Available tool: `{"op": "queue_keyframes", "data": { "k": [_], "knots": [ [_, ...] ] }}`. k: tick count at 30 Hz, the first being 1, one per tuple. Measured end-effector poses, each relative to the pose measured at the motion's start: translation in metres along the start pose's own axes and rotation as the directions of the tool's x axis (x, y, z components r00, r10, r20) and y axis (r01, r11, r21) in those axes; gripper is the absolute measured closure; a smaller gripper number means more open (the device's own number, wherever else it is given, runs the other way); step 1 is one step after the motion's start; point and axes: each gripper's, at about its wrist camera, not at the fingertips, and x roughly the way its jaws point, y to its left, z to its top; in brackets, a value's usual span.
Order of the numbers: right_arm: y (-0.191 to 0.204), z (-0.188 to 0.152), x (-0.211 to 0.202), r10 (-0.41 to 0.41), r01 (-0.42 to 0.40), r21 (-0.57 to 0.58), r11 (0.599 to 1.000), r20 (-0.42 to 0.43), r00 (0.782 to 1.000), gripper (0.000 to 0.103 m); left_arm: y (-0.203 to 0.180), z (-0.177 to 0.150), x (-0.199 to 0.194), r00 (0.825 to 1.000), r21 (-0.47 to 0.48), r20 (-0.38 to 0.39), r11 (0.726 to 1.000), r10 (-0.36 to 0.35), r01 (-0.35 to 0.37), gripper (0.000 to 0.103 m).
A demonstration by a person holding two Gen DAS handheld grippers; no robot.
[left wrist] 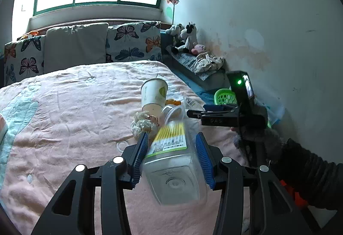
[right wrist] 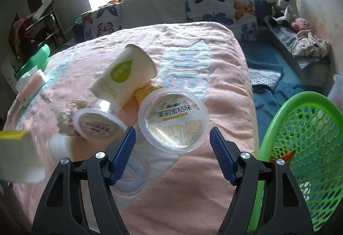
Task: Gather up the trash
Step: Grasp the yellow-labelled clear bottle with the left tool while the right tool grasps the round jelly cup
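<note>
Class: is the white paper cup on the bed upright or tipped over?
Tipped over: the paper cup lies on its side on other trash, open mouth facing sideways.

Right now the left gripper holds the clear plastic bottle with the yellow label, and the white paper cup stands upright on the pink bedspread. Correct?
Not quite. The left gripper does hold the clear plastic bottle with the yellow label, but the white paper cup lies tipped on its side on the pink bedspread, as the right wrist view shows.

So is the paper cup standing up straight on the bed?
No, the paper cup lies tipped on its side on the pink blanket, leaning against other trash.
</note>
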Motion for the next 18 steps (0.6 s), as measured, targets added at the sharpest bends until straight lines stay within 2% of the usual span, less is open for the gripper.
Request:
{"op": "queue_keyframes", "data": {
  "k": [8, 11, 18],
  "knots": [
    [-0.005, 0.002, 0.007, 0.018, -0.018, 0.031, 0.999, -0.006, 1.0, 0.031, -0.002, 0.004, -0.003, 1.0, 0.004, 0.015, 1.0, -0.006, 0.006, 0.059],
    [-0.003, 0.001, 0.009, 0.017, -0.017, 0.03, 0.999, -0.004, 1.0, 0.036, -0.001, 0.002, -0.004, 1.0, -0.005, 0.017, 1.0, -0.008, 0.008, 0.059],
    [-0.01, -0.003, -0.008, 0.014, -0.016, 0.068, 0.998, 0.032, 0.999, 0.037, -0.008, 0.005, -0.004, 0.999, -0.007, 0.026, 1.0, -0.021, 0.021, 0.059]
  ]
}}
